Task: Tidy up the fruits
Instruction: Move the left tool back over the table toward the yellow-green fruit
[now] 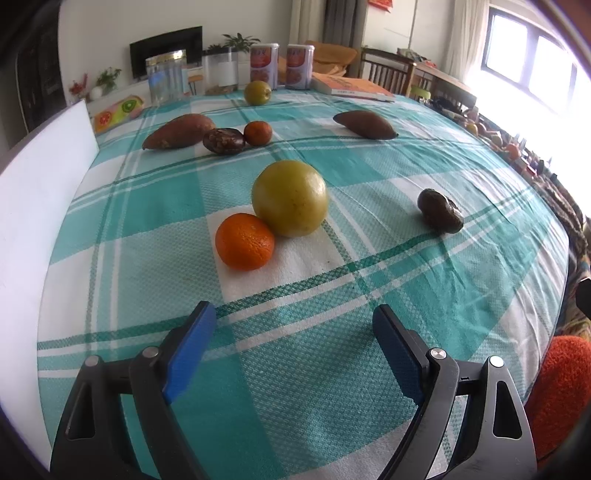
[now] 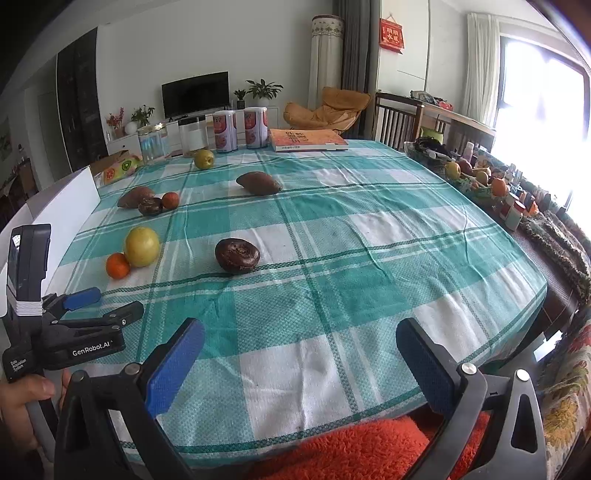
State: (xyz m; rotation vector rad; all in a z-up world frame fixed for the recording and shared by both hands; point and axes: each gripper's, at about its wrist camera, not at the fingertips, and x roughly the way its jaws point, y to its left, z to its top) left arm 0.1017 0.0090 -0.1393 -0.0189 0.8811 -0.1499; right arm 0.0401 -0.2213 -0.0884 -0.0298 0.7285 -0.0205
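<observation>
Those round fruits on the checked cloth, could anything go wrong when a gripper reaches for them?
The near orange touches the big yellow-green fruit, so grabbing one may nudge the other into rolling. The tablecloth is wrinkled, so the left gripper might snag it. The dark wrinkled fruit looks lumpy and could slip in the right gripper.

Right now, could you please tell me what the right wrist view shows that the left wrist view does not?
Only the right wrist view shows the left gripper from outside, held by a hand, and the red wall hanging.

Only the left wrist view shows the left gripper's own open jaws framing the near orange, which touches the large yellow-green fruit.

Both show the checked tablecloth, that fruit pair, two sweet potatoes, two cans and the orange book.
</observation>
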